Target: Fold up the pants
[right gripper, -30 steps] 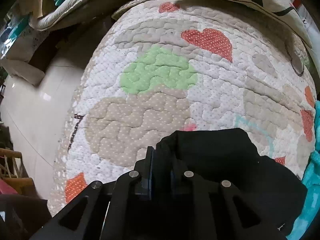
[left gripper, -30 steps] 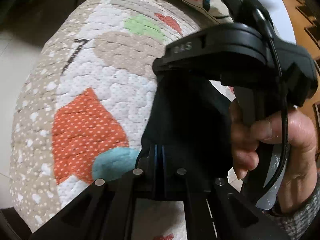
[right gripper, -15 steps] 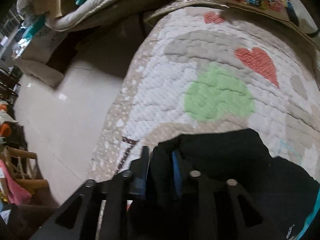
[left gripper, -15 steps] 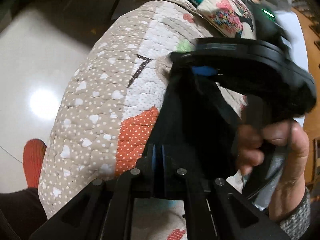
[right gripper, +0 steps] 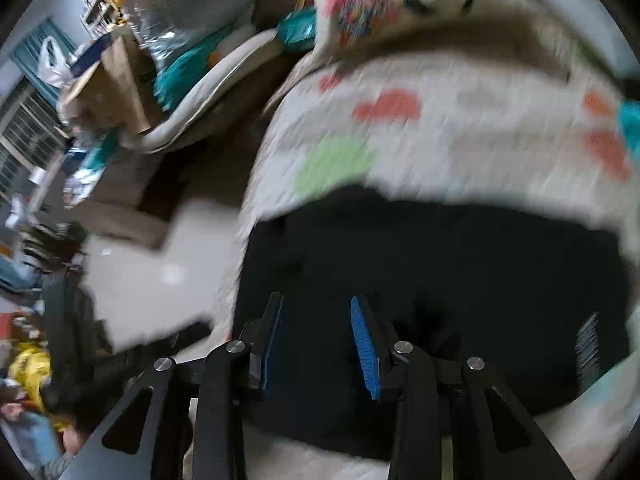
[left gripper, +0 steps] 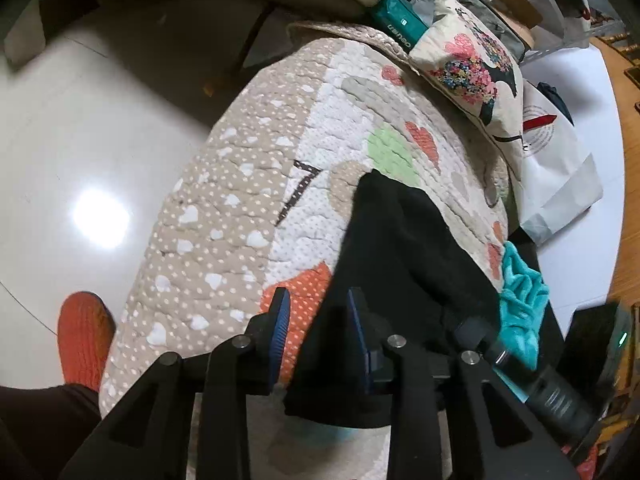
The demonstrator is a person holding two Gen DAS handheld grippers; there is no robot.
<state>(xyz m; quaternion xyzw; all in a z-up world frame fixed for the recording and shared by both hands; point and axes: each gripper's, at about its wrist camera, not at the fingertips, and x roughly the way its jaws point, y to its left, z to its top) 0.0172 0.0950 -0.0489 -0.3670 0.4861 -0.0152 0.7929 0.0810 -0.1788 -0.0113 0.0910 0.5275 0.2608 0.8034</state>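
Note:
The black pants (left gripper: 408,256) lie folded in a flat bundle on a quilted mat with hearts (left gripper: 224,232). My left gripper (left gripper: 318,336) is open and empty, its blue pads apart above the pants' left edge. In the right wrist view, which is blurred by motion, the pants (right gripper: 460,280) fill the lower middle. My right gripper (right gripper: 316,340) is open and empty above them. Part of the right gripper's body (left gripper: 560,392) shows at the lower right of the left wrist view.
A flowered pillow (left gripper: 476,76) and a teal box (left gripper: 396,28) sit at the mat's far end. A teal cloth (left gripper: 520,304) lies right of the pants. Shiny tile floor (left gripper: 92,160) lies left, with an orange slipper (left gripper: 82,336). Bags and boxes (right gripper: 128,64) stand beyond.
Both grippers were shut on the black pants and have opened and let go. The pants now lie on the mat. Both grippers have pulled back and up.

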